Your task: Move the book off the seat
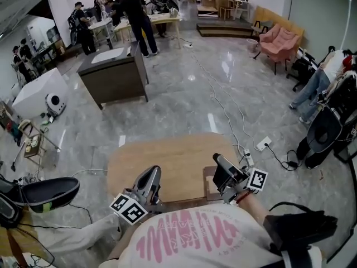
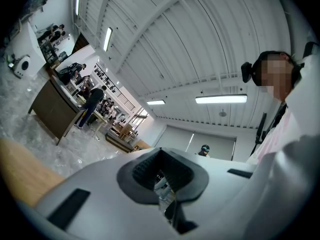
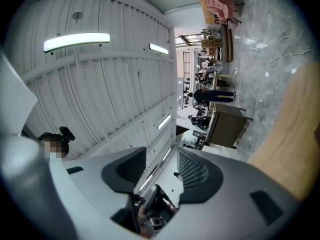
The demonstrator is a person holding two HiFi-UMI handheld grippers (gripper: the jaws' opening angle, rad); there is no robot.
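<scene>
A flat brown rectangular thing [image 1: 208, 183], probably the book, lies at the near edge of the round wooden top [image 1: 167, 161], partly hidden behind my right gripper [image 1: 221, 166]. I cannot tell what it rests on. In the right gripper view the right gripper [image 3: 160, 170] points up at the ceiling, its dark pads [image 3: 196, 170] apart with nothing between them. My left gripper [image 1: 149, 178] hovers over the near left of the wooden top. In the left gripper view its [image 2: 161, 163] pads [image 2: 142, 168] close into a narrow V with nothing in them.
A dark cabinet [image 1: 114, 74] stands beyond the wooden top on the glossy floor. Cables run to a power strip [image 1: 263, 144] at the right. A pink armchair [image 1: 279, 41] is far right, a black seat [image 1: 47, 193] near left, and a black bag [image 1: 301, 225] near right.
</scene>
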